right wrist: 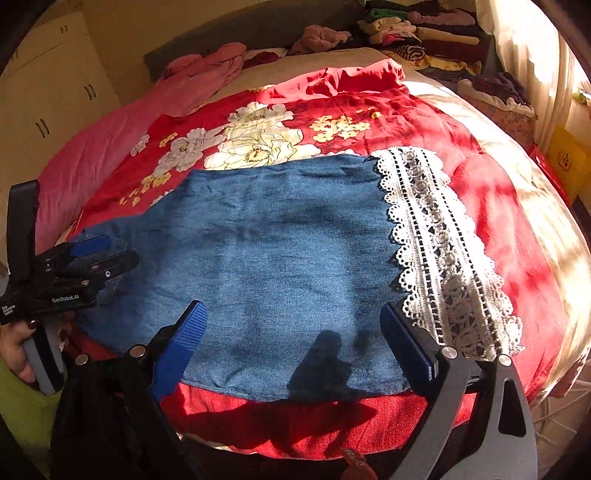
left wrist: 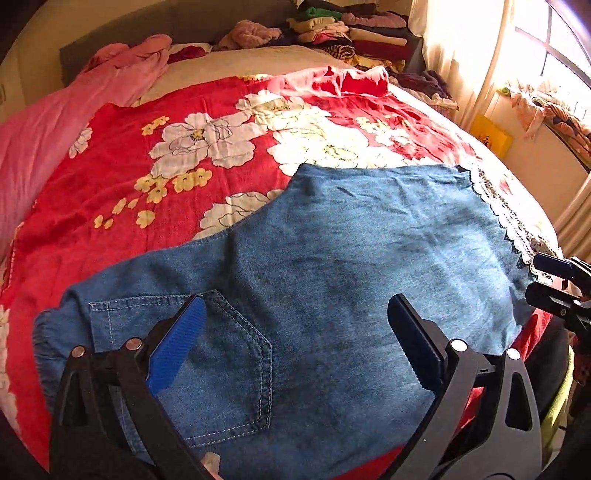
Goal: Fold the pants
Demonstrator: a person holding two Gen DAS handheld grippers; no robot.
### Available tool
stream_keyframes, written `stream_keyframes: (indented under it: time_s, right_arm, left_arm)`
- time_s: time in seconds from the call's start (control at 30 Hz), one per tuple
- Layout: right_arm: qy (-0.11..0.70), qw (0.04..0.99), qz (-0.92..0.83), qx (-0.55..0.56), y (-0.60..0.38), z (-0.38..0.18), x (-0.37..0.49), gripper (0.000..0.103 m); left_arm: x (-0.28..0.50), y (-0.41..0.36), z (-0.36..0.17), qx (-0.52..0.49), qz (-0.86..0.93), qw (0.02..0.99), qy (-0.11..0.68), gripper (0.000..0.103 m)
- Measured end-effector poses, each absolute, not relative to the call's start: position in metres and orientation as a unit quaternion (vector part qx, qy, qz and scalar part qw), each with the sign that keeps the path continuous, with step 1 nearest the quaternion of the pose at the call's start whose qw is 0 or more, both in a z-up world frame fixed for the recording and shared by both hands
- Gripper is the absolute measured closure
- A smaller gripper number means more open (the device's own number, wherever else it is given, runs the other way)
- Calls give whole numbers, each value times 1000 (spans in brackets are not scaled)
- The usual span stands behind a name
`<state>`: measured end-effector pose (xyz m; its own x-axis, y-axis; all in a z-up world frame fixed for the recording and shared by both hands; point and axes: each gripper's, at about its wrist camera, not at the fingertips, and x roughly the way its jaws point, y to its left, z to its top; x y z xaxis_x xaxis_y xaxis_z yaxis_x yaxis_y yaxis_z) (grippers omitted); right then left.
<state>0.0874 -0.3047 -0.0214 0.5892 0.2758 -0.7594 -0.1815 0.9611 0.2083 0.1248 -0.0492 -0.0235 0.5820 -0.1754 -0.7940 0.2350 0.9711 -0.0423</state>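
Blue denim pants [left wrist: 332, 266] lie flat on a red floral bed cover [left wrist: 147, 166]. A back pocket [left wrist: 207, 369] shows at their left end and a white lace hem [right wrist: 443, 251] at their right. My left gripper [left wrist: 295, 317] hovers open over the pocket end, with only cloth below it and nothing pinched. My right gripper [right wrist: 291, 325] stands open above the near edge of the pants, its right finger close to the lace. Each gripper shows in the other's view: the left gripper [right wrist: 110, 251] held by a hand [right wrist: 14, 347], the right gripper [left wrist: 535, 277] at the frame's edge.
Folded clothes [left wrist: 354, 33] are stacked at the bed's far end, next to a pink blanket [left wrist: 55, 122] along the left side. A sunlit curtain [left wrist: 461, 55] and a yellow box [left wrist: 491, 136] are to the right. A wardrobe [right wrist: 48, 92] stands at the left.
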Motion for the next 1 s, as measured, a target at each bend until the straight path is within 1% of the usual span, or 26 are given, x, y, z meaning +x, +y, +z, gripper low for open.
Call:
stream_keyframes:
  time_s: [0.37, 0.53, 1.0]
  right_arm:
    - [376, 919, 93, 66, -340, 15, 64, 5]
    - [356, 928, 77, 76, -358, 26, 57, 5]
    - [335, 935, 48, 102, -399, 28, 42, 5]
  left_arm:
    - [115, -80, 16, 53, -138, 900, 410, 10]
    - [117, -99, 25, 64, -148, 901, 404, 10]
    - [127, -160, 33, 98, -186, 893, 398, 10]
